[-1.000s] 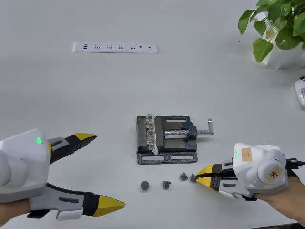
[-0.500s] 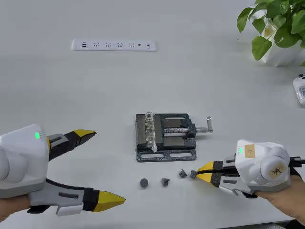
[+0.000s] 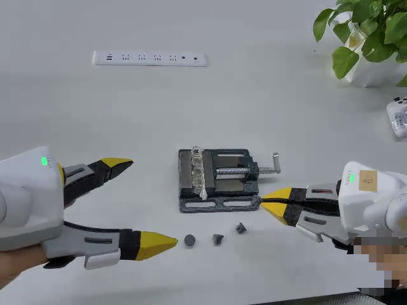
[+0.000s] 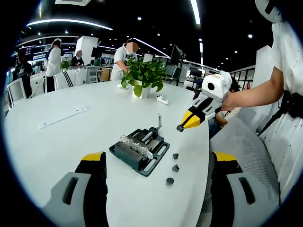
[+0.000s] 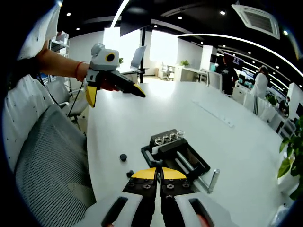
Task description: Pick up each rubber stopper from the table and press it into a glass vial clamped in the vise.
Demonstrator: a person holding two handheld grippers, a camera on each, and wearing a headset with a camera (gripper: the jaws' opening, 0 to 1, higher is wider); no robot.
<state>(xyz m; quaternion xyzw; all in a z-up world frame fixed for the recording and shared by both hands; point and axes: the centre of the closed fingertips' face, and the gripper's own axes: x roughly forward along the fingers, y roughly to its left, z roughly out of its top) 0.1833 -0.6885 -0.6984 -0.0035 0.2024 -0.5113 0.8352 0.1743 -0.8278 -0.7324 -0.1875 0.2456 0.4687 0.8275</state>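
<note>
The right gripper [image 3: 263, 201] has its yellow-tipped jaws drawn almost together. The left gripper view shows a small dark rubber stopper [image 4: 180, 128] pinched at their very tips, held in the air clear of the white table [image 3: 95, 114]. The hand carries this gripper low and roughly level on the right, jaws pointing left toward the vise [image 3: 224, 184], whose near right corner lies just beside the tips. The stopper looks light, soft and grippy, so it should sit firmly in a gentle pinch. It is so small that the best hold is probably across its broader head, which leaves the narrower plug end free to enter a vial. From here I cannot tell which way it is turned in the jaws. A row of glass vials [image 3: 199, 171] stands upright, clamped at the left end of the vise. Their mouths look open, with no dark stopper in any of them. Glass is stiff and brittle, so the push should go straight down the vial's axis, not at an angle. Near the vise, three more stoppers [image 3: 217, 239] lie apart from one another in a loose line on the table. To their left, the left gripper [image 3: 153, 201] has its jaws spread wide with nothing between them. It points right, with its near tip close to the leftmost stopper. Far off lie a white power strip [image 3: 149, 58] and, to the far right, a potted plant [image 3: 365, 32].
</note>
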